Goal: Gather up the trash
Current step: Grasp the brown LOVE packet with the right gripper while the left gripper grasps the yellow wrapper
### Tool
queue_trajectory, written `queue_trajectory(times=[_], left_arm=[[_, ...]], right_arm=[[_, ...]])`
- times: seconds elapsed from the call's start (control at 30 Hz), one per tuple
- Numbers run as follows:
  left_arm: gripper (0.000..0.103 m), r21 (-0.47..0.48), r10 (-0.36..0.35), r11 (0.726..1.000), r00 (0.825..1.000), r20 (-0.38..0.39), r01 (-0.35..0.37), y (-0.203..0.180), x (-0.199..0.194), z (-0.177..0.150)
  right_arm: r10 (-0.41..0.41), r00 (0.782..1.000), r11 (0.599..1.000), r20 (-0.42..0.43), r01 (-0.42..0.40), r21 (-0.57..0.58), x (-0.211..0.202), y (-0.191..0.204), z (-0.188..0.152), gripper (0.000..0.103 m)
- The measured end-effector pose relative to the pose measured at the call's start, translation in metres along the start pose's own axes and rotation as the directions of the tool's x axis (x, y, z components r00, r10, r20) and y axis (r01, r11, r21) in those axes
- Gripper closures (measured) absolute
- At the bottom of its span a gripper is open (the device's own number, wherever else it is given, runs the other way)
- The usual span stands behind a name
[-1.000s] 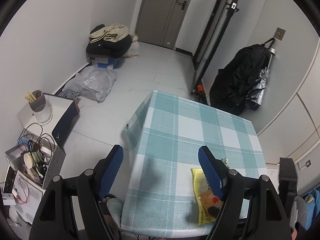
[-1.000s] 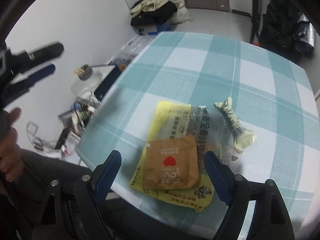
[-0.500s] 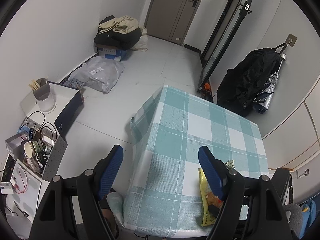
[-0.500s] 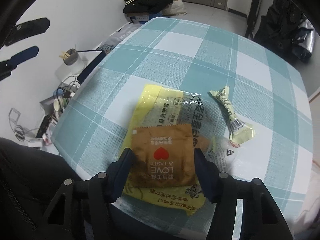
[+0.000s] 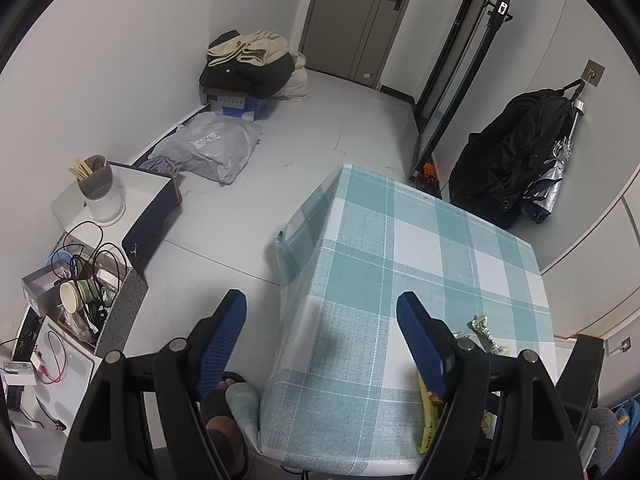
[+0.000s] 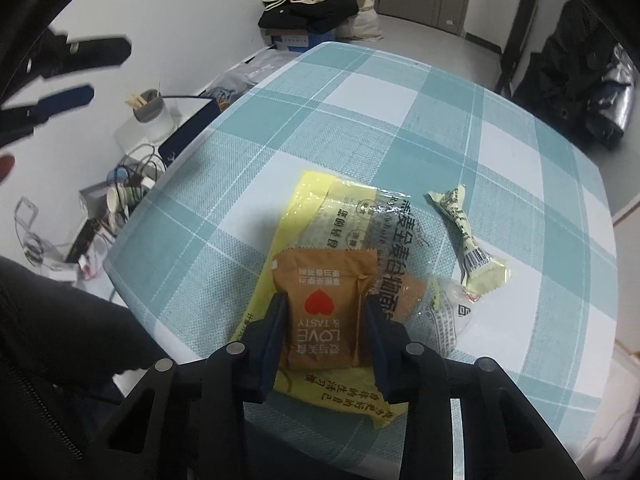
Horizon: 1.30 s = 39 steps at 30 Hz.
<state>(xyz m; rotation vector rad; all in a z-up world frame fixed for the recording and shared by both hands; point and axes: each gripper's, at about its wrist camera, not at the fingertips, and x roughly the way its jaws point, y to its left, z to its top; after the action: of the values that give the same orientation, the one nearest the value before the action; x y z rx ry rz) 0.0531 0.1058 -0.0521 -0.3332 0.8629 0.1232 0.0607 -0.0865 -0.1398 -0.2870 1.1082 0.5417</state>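
Observation:
On the teal-checked table (image 6: 400,120) a brown snack packet (image 6: 324,280) with a red heart lies on a large yellow wrapper (image 6: 316,200). My right gripper (image 6: 325,300) is closing on the packet; its pads press both sides, and the packet buckles along a crease. A pale yellow candy wrapper (image 6: 466,232) and a clear wrapper (image 6: 456,308) lie to the right. My left gripper (image 5: 320,296) stands open and holds nothing, hovering by the table's near left corner. The yellow wrapper (image 5: 426,412) peeks out behind its right finger.
Left of the table stand a white box with a cup of chopsticks (image 5: 100,192) and a cluttered shelf with cables (image 5: 80,288). Clothes on a blue box (image 5: 248,68) and a grey bag (image 5: 208,148) sit by the wall. A black bag (image 5: 516,152) hangs at the right.
The right gripper's fingers have closed in from wide apart onto the brown packet, which now bends between them. The left gripper stayed open and tilted slightly, so its view shifted a little.

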Motion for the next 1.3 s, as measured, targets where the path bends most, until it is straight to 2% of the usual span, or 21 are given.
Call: queue_trajectory(times=[0.3, 0.47, 0.63, 0.73, 0.87, 1.0, 1.07, 1.13, 1.2, 1.3], left_arm=[[0.028, 0.021, 0.023, 1.000, 1.000, 0.001, -0.023, -0.001, 0.002, -0.006], [0.028, 0.045, 0.018, 0.999, 1.000, -0.017, -0.017, -0.005, 0.005, -0.010], [0.028, 0.080, -0.035, 0.996, 0.996, -0.077, 0.041, -0.016, 0.011, -0.017], [0.028, 0.086, -0.090, 0.991, 0.985, -0.148, 0.104, -0.026, 0.020, -0.024], [0.028, 0.108, -0.153, 0.977, 0.956, -0.251, 0.185, -0.048, 0.031, -0.038], [0.028, 0.141, -0.178, 0.962, 0.926, -0.334, 0.236, -0.071, 0.037, -0.053], [0.028, 0.145, -0.198, 0.952, 0.905, -0.376, 0.268, -0.081, 0.040, -0.059], [0.028, 0.178, -0.165, 0.951, 0.902, -0.399, 0.253, -0.094, 0.044, -0.066], [0.028, 0.205, -0.149, 0.944, 0.889, -0.432, 0.258, -0.105, 0.049, -0.073], [0.028, 0.234, -0.092, 0.948, 0.890, -0.447, 0.216, -0.114, 0.056, -0.082]], right_arm=[[0.069, 0.997, 0.993, 0.042, -0.073, 0.092, -0.013, -0.012, 0.000, 0.067], [0.107, 0.988, 0.983, 0.116, -0.123, 0.139, -0.034, -0.022, -0.001, 0.067], [0.105, 0.977, 0.970, 0.187, -0.142, 0.196, -0.056, -0.045, -0.006, 0.067], [0.118, 0.969, 0.949, 0.218, -0.175, 0.262, -0.068, -0.068, -0.013, 0.067], [0.094, 0.966, 0.933, 0.241, -0.169, 0.317, -0.080, -0.093, -0.025, 0.067], [0.089, 0.959, 0.918, 0.269, -0.184, 0.351, -0.095, -0.112, -0.037, 0.067], [0.087, 0.956, 0.913, 0.282, -0.189, 0.361, -0.100, -0.119, -0.042, 0.067], [0.089, 0.951, 0.905, 0.296, -0.201, 0.375, -0.107, -0.125, -0.047, 0.067], [0.094, 0.947, 0.898, 0.307, -0.213, 0.384, -0.111, -0.130, -0.052, 0.067], [0.099, 0.941, 0.892, 0.324, -0.228, 0.389, -0.118, -0.135, -0.057, 0.067]])
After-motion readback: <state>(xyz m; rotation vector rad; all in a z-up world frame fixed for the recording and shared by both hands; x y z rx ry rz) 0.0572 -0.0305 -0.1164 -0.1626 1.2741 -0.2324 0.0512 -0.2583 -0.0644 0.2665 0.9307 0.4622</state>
